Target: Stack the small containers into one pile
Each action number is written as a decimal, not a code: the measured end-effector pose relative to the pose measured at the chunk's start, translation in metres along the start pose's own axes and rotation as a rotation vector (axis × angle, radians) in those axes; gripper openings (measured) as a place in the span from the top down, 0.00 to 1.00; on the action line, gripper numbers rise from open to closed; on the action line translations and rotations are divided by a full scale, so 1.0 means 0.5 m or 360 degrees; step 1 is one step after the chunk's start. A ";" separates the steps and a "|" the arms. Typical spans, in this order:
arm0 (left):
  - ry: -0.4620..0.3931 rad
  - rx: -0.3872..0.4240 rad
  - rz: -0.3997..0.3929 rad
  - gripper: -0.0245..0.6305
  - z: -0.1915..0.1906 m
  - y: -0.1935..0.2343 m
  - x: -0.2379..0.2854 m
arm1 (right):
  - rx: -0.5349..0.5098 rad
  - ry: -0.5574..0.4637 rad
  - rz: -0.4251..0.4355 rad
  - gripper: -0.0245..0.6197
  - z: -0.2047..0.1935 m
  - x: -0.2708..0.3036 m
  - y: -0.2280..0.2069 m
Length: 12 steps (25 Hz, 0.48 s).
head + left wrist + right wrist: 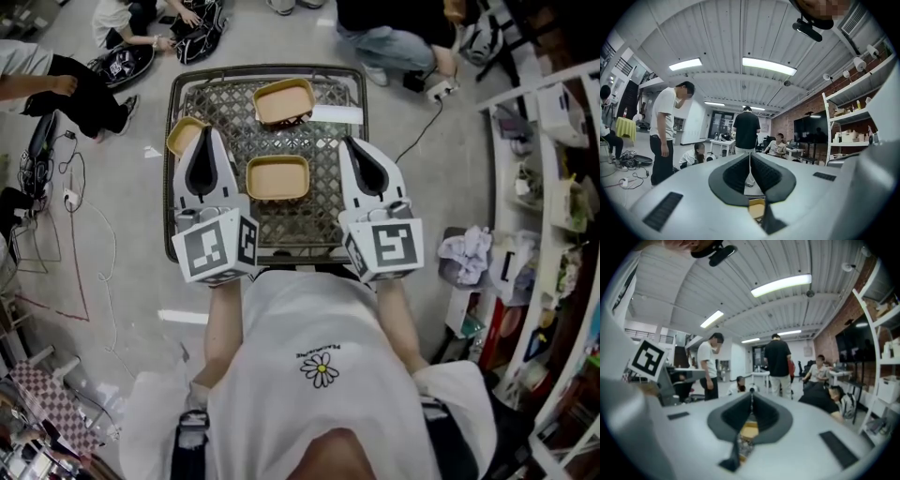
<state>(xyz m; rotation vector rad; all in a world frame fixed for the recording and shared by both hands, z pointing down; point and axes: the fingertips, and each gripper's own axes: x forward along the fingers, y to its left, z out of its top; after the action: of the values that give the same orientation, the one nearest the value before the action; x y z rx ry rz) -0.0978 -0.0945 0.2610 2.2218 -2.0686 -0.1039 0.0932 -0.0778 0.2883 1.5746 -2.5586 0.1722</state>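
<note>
Three small tan containers sit on a metal mesh table [319,217] in the head view. One container [284,101] is at the far side, one [277,177] in the middle, and one [181,136] at the left edge, partly hidden by my left gripper [208,131]. That gripper hovers over the table's left side, shut and empty. My right gripper [352,142] hovers over the right side, also shut and empty. In the left gripper view the left gripper [750,155] has its jaws together, with a bit of tan container [757,207] below. The right gripper [751,391] in its own view looks the same.
A white card [336,113] lies on the table's far right. People stand and crouch beyond the table's far edge and at the left. Cables [70,197] trail on the floor at the left. A white shelf unit [548,187] with goods stands at the right.
</note>
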 end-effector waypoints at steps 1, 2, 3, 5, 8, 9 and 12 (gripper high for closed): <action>0.0012 -0.0005 0.0004 0.91 -0.006 -0.003 0.005 | 0.0008 0.0014 0.0012 0.91 -0.005 0.006 -0.006; 0.0024 -0.0009 0.0005 0.91 -0.011 -0.006 0.012 | 0.0017 0.0028 0.0026 0.91 -0.009 0.013 -0.012; 0.0036 -0.0012 0.0002 0.91 -0.016 -0.009 0.022 | 0.0026 0.0044 0.0041 0.91 -0.013 0.022 -0.017; 0.0068 -0.0015 -0.0019 0.91 -0.025 -0.016 0.047 | 0.0038 0.0077 0.0072 0.91 -0.018 0.048 -0.031; 0.0141 -0.0030 -0.0060 0.88 -0.053 -0.022 0.095 | 0.0066 0.0117 0.0103 0.91 -0.027 0.094 -0.057; 0.0174 -0.0047 -0.0067 0.82 -0.067 -0.021 0.112 | 0.0080 0.0131 0.0110 0.91 -0.032 0.111 -0.067; 0.0280 -0.0101 -0.0075 0.75 -0.116 -0.008 0.167 | 0.0126 0.0180 0.0138 0.90 -0.046 0.173 -0.095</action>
<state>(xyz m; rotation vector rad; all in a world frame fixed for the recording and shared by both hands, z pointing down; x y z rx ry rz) -0.0808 -0.1757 0.3197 2.1583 -1.8962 0.0214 0.0986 -0.1712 0.3272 1.4357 -2.5624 0.3648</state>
